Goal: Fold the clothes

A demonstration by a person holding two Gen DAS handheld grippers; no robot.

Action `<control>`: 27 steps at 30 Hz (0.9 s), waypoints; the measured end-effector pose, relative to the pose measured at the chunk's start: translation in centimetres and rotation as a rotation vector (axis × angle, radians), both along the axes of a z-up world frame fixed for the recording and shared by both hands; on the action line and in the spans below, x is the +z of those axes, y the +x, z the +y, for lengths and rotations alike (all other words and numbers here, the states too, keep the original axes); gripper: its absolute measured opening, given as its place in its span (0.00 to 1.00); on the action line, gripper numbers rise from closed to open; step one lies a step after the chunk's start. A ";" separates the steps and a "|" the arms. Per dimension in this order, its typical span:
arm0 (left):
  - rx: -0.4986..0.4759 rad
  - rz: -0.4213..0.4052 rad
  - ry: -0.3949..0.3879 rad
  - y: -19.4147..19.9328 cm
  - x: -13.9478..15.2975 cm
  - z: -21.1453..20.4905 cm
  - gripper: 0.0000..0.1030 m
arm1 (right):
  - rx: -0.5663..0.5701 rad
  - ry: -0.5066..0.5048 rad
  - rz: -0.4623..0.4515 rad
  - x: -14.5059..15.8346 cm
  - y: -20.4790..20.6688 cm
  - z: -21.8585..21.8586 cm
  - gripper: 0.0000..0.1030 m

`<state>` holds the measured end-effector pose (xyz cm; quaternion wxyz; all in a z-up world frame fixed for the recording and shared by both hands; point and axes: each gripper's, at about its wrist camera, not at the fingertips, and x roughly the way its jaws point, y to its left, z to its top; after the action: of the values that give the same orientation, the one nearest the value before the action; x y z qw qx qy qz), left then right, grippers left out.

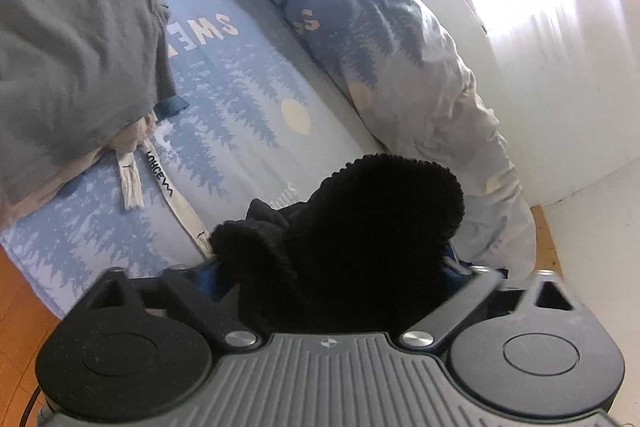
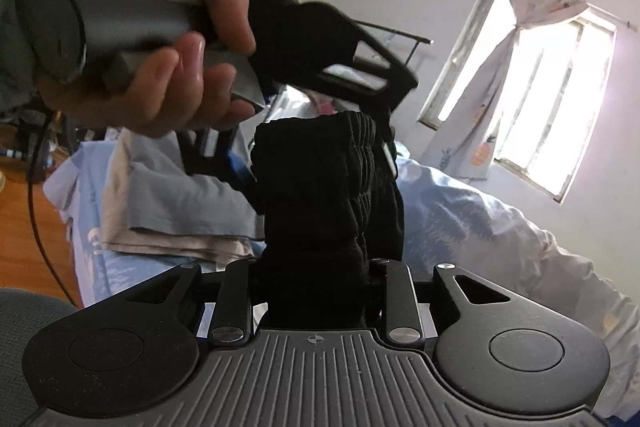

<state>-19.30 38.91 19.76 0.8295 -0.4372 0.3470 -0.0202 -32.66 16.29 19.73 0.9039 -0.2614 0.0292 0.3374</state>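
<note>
1. Black knit garment (image 1: 360, 239) fills the left gripper (image 1: 332, 267), clenched on it above the bed (image 1: 248, 99). Risk: the bunched cloth could slip, spoiling the fold. One grey folded stack (image 1: 72, 39) lies well apart.
2. Right gripper (image 2: 316, 267) clamps the same garment (image 2: 320, 195); one hand (image 2: 160, 67) holds the other tool.

Black knit garment (image 1: 360, 247), ribbed texture, bunched into a thick wad; in the left wrist view it fills the lower centre, rounded upper edge toward 12 o'clock, a smaller fold protruding at 9 o'clock. In the right wrist view the same garment (image 2: 324, 203) stands as an upright gathered column with vertical pleats along its 3 o'clock side. Folded clothes (image 2: 168, 211), grey over beige, lie stacked flat at 9 o'clock of it; the grey layer (image 1: 68, 39) sits at 10 o'clock in the left view.
</note>
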 end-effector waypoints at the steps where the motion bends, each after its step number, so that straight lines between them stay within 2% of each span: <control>1: -0.004 -0.009 -0.009 0.1 0.1 0.0 0.49 | -0.001 0.002 0.002 0.1 0.1 -0.1 0.29; 2: -0.008 -0.017 -0.023 0.1 0.2 0.1 0.38 | -0.001 0.011 0.005 0.3 0.2 -0.2 0.29; 3: -0.015 -0.031 -0.034 0.2 0.4 0.1 0.35 | -0.001 0.019 0.008 0.4 0.3 -0.4 0.29; 9: -0.067 -0.106 -0.013 2.4 4.5 -1.4 0.34 | -0.016 0.131 0.031 3.3 1.6 -1.5 0.29; 14: -0.131 -0.163 0.011 5.3 8.6 -5.6 0.33 | -0.068 0.286 0.069 7.2 4.6 -5.0 0.29; 18: -0.195 -0.189 0.029 8.3 11.6 -11.2 0.34 | -0.123 0.418 0.095 9.9 6.9 -10.1 0.29; 21: -0.248 -0.180 0.045 11.2 12.5 -16.8 0.34 | -0.173 0.524 0.139 11.2 9.1 -15.3 0.29; 25: -0.318 -0.142 0.066 15.3 12.0 -25.7 0.35 | -0.240 0.637 0.189 10.7 11.9 -23.3 0.29; 27: -0.344 -0.112 0.075 17.3 10.6 -30.3 0.35 | -0.279 0.693 0.218 9.6 13.4 -27.8 0.29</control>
<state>-2.02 8.61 30.37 0.8474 -0.3384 0.3706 -0.1733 -19.25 -11.46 29.34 0.9674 0.1031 0.0446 0.2268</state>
